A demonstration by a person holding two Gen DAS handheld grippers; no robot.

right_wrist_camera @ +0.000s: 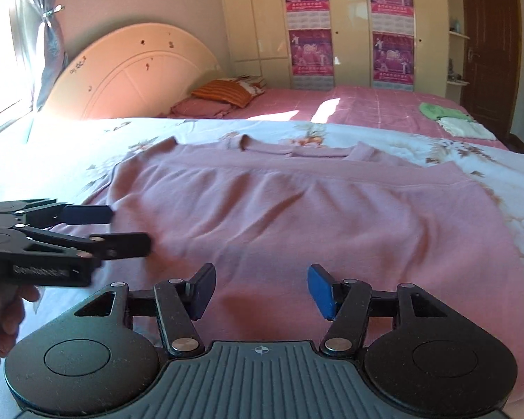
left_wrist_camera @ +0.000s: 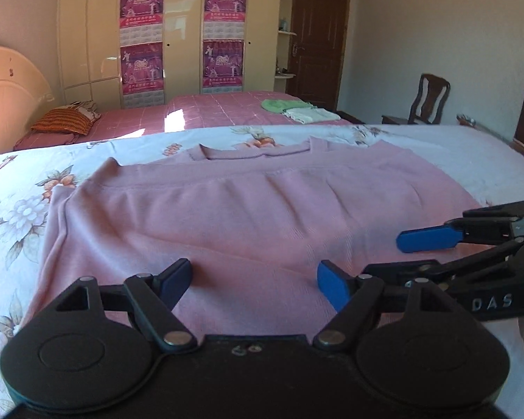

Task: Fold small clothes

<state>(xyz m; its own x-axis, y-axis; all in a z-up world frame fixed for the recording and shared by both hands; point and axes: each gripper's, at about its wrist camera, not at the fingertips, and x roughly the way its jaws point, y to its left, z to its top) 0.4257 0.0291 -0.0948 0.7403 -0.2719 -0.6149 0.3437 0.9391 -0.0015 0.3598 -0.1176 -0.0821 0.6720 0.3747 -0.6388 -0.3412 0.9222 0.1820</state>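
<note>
From the left wrist view, the left tool (left_wrist_camera: pixel 255 281) hovers over the near part of a pink sweater (left_wrist_camera: pixel 248 206) with its blue-padded fingers apart and nothing between them but the cloth below. The sweater lies spread flat on the floral bedsheet (left_wrist_camera: pixel 28 195), neckline toward the far edge, hem toward the tool, and it reaches past the tool on both sides. At the right edge the right tool (left_wrist_camera: pixel 384 255) comes in sideways over the sweater's right side, its fingers also apart, no fabric pinched. Beyond this bed stands a second bed with a pink checked cover (left_wrist_camera: pixel 206 110), carrying a striped orange pillow (left_wrist_camera: pixel 64 121) at the left and a small stack of folded green and white clothes (left_wrist_camera: pixel 298 109) at the right.

From the right wrist view, the right tool (right_wrist_camera: pixel 260 291) sits above the sweater's (right_wrist_camera: pixel 314 209) near middle, fingers apart and empty. The sweater stretches ahead of it, with the collar at the far side. At the left the left tool (right_wrist_camera: pixel 129 228) points rightward, its tips just at the sweater's left edge, spread and gripping nothing; a hand (right_wrist_camera: pixel 7 317) holds its handle. The folded clothes (right_wrist_camera: pixel 454 118) lie far right on the pink bed (right_wrist_camera: pixel 366 104).
</note>
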